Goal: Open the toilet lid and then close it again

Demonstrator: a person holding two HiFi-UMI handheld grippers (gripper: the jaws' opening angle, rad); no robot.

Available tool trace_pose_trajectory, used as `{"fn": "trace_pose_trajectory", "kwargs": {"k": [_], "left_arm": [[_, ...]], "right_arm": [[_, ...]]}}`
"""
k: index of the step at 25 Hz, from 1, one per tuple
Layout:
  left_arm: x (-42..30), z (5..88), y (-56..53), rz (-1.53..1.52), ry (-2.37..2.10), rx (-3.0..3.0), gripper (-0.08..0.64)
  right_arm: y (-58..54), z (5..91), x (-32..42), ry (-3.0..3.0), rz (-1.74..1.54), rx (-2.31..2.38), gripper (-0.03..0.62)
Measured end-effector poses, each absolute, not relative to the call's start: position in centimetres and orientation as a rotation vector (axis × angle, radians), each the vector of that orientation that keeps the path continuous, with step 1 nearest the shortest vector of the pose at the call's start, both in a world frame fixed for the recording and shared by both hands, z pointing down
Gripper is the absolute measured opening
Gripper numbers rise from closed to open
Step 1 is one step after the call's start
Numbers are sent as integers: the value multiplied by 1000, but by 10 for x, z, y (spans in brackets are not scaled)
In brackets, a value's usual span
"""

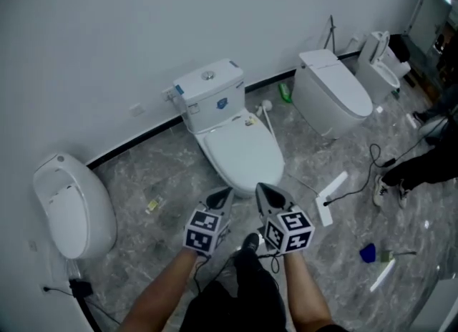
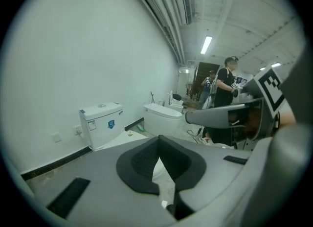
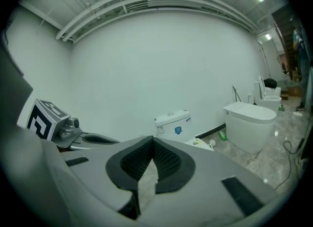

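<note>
While both grippers sit short of the bowl, nothing touches the toilet lid (image 1: 242, 150). Lid is down, flat on the bowl. Tank (image 1: 209, 89) is behind it against the white wall.

Head view: left gripper (image 1: 220, 197) and right gripper (image 1: 266, 193) are side by side, just off the lid's front edge, noses toward the toilet. Marker cubes face the camera. Visible gap between jaws and lid.

Left gripper view: jaws together, pad tips meeting, nothing between them. Tank and a strip of lid show beyond; the right gripper crosses the frame at right.

Right gripper view: jaws together too, pads closed at the tips, empty. Tank is almost dead ahead past them; the left gripper is at frame left.

Around it:
- white wall-mounted fixture (image 1: 71, 205) at left, well apart from the task toilet
- second toilet (image 1: 333, 91) to the right, lid down
- third toilet (image 1: 379, 66) further right, lid up
- green bottle (image 1: 285, 92) on the floor by the wall, between the task toilet and the second one
- white flat panel (image 1: 331, 198) on the grey marbled floor (image 1: 143, 180), right of the bowl, black cable running to it
- blue object (image 1: 368, 253) on the floor, lower right
- bystander's legs (image 1: 422, 166) at the right edge
</note>
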State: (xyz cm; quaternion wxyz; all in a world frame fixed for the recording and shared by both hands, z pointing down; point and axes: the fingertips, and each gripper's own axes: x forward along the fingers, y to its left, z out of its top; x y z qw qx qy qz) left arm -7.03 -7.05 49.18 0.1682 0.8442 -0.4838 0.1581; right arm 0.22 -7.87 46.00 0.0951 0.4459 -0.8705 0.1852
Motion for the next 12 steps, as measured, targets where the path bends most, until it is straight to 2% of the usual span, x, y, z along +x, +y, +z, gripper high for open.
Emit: {"fn": "trace_pose_trajectory", "kwargs": {"k": [12], "left_arm": [[-92, 372, 46, 246, -1425, 2511, 8]], "right_arm": [[39, 334, -32, -2710, 312, 1312, 9]]}}
